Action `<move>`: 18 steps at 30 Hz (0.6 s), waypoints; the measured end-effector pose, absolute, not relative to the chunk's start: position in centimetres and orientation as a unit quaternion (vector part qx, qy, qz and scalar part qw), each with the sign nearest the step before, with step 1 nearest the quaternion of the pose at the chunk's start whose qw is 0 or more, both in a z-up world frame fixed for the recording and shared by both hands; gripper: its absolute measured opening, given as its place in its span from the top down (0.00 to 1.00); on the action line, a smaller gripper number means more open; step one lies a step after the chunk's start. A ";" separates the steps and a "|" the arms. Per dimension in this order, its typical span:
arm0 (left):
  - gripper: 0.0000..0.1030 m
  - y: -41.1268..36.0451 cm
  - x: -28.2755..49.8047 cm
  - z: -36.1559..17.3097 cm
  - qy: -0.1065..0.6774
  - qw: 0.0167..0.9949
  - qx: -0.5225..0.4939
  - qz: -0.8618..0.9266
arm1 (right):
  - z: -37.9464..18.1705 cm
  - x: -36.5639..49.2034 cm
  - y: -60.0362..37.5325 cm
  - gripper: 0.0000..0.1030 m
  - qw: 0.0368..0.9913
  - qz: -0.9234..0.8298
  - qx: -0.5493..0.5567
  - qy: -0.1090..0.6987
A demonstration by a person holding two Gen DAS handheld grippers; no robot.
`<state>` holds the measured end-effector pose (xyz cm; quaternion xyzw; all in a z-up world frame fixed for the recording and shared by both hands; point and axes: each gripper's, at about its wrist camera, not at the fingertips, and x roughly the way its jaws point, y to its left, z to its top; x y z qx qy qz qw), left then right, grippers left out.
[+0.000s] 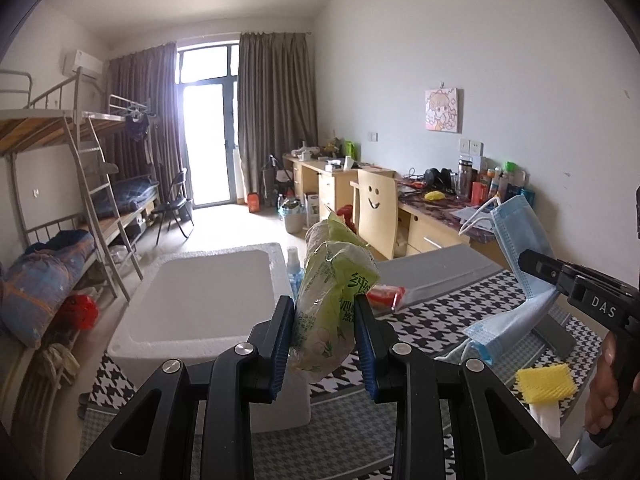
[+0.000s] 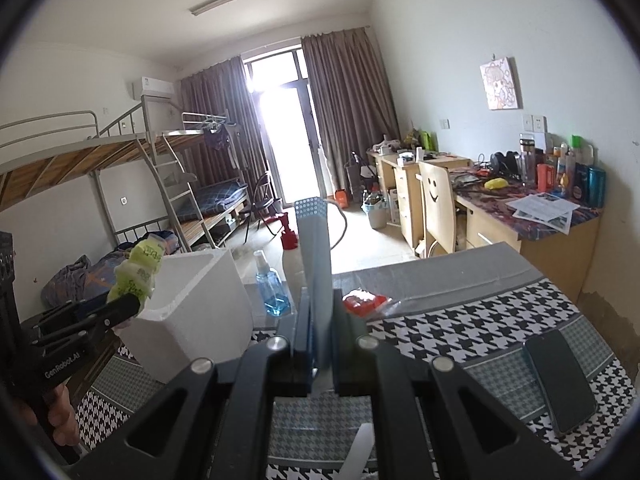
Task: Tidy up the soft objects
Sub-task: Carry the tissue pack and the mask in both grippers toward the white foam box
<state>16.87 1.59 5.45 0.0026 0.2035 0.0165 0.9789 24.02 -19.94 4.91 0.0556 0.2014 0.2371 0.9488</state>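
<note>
My left gripper (image 1: 325,340) is shut on a green tissue pack (image 1: 334,296), held upright above the table near the right rim of the white foam box (image 1: 192,300). It also shows at the left of the right wrist view (image 2: 128,306), with the pack (image 2: 140,270) over the box's (image 2: 192,312) near corner. My right gripper (image 2: 322,344) is shut on a blue face mask (image 2: 316,264), held edge-on and upright. In the left wrist view the mask (image 1: 520,264) hangs from that gripper (image 1: 536,266) at the right.
A houndstooth cloth (image 2: 460,332) covers the table. On it lie a red packet (image 2: 362,302), a blue spray bottle (image 2: 272,286), a white bottle with red cap (image 2: 290,258), a phone (image 2: 560,384) and a yellow sponge brush (image 1: 546,388). A desk (image 2: 540,216) stands behind.
</note>
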 end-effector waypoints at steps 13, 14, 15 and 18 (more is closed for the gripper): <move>0.69 2.1 18.4 6.0 0.204 0.979 0.001 0.022 | 6.0 25.2 -18.9 0.91 0.948 0.240 0.050 0.203; 0.69 2.3 18.5 6.2 0.204 0.979 0.002 0.025 | 6.0 25.3 -18.9 0.91 0.948 0.240 0.050 0.203; 0.69 2.2 18.8 6.4 0.204 0.979 0.002 0.027 | 6.2 25.4 -18.8 0.91 0.948 0.241 0.050 0.202; 0.69 2.5 18.8 6.7 0.197 0.980 0.004 0.034 | 6.5 25.6 -18.5 0.91 0.948 0.242 0.052 0.197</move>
